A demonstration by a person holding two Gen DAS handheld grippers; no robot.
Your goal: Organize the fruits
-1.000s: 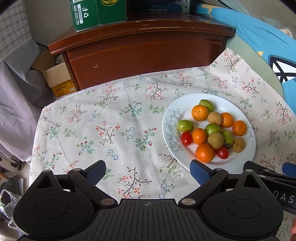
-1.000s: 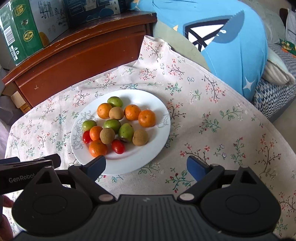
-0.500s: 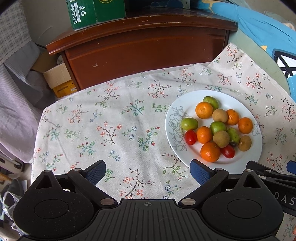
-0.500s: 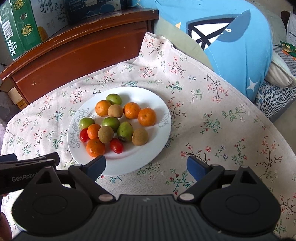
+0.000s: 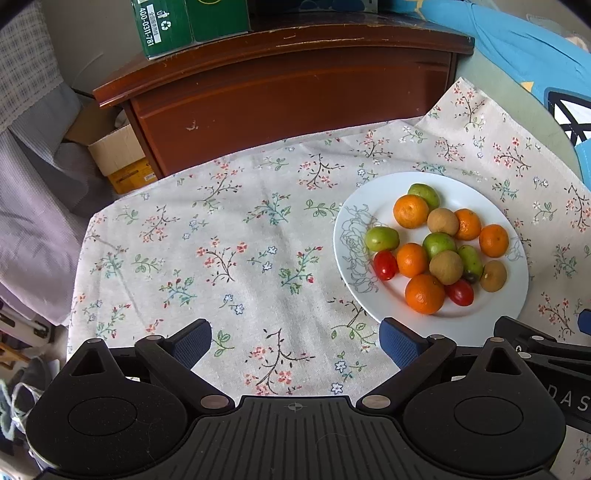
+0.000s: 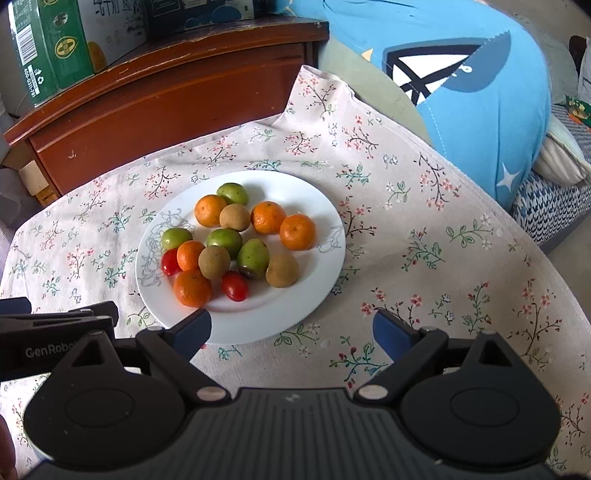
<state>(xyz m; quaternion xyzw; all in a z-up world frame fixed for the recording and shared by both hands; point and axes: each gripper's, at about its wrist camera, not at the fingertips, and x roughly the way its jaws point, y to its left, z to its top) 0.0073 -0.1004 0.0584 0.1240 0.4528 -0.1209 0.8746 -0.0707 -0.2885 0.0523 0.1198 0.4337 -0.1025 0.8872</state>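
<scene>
A white plate (image 5: 511,295) (image 6: 295,314) on a floral tablecloth (image 5: 221,240) holds mixed fruit: several tangerines (image 5: 424,293) (image 6: 297,232), several green fruits (image 5: 382,238) (image 6: 253,258), brown kiwis (image 5: 446,267) (image 6: 282,270) and two red cherry tomatoes (image 5: 385,264) (image 6: 234,285). My left gripper (image 5: 295,341) hangs open over bare cloth, left of the plate. My right gripper (image 6: 291,330) is open above the plate's near rim. Neither holds anything.
A dark wooden cabinet (image 5: 280,81) stands behind the table, with a green carton (image 5: 184,26) on top. A blue cushion (image 6: 472,85) lies at the right. A cardboard box (image 5: 118,155) and draped cloth sit at the left. The cloth (image 6: 443,240) right of the plate is bare.
Both views have shifted slightly; the plate now sits a little higher and further from the fingers in each. The fruit has not moved and both grippers stay open.
</scene>
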